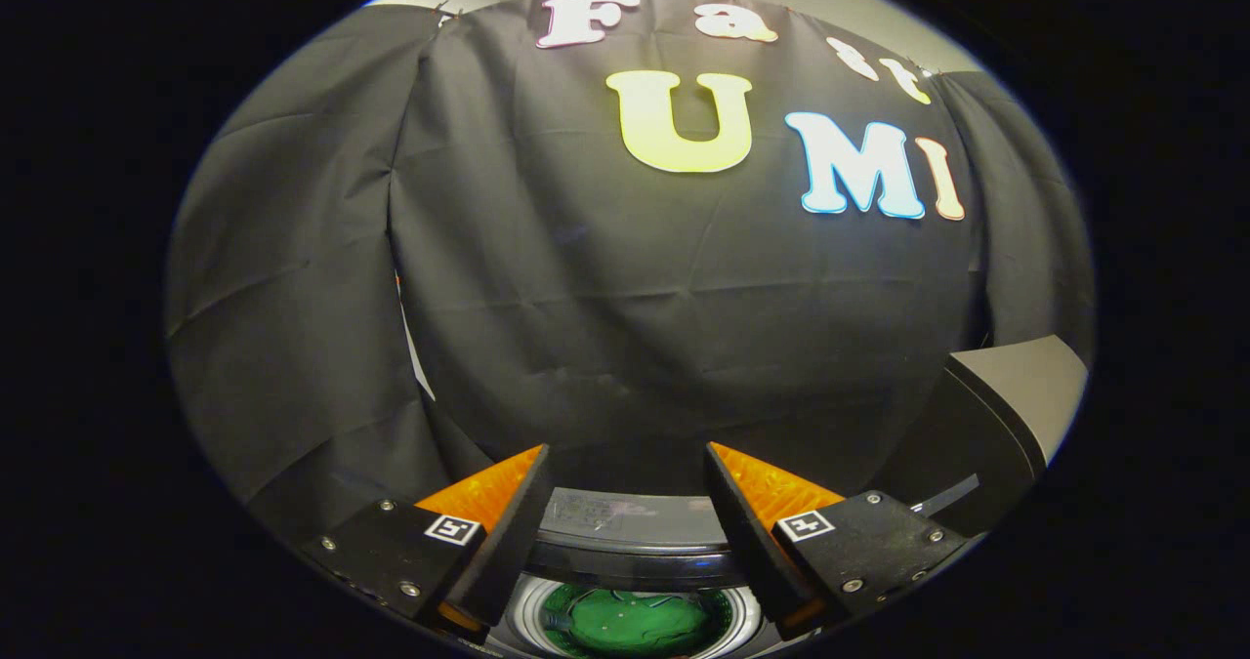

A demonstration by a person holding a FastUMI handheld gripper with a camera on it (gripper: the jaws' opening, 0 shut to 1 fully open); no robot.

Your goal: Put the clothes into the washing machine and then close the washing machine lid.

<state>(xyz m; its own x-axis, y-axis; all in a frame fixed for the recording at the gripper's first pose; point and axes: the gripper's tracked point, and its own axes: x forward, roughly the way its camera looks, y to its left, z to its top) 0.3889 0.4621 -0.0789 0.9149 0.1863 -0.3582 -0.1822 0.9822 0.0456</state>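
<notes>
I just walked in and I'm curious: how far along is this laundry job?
The clothes part looks done: a green garment lies in the washing machine's drum. The gripper is open above it, holding nothing. What's left is the lid, which stands raised to the right and needs closing.

Open drum below, raised lid to the right

The gripper [625, 503], fingers spread and holding nothing, hangs over the round white washing machine drum opening [635, 620]; green clothes [635, 625] lie inside, grey raised lid [1006, 415] flanks right.
</notes>
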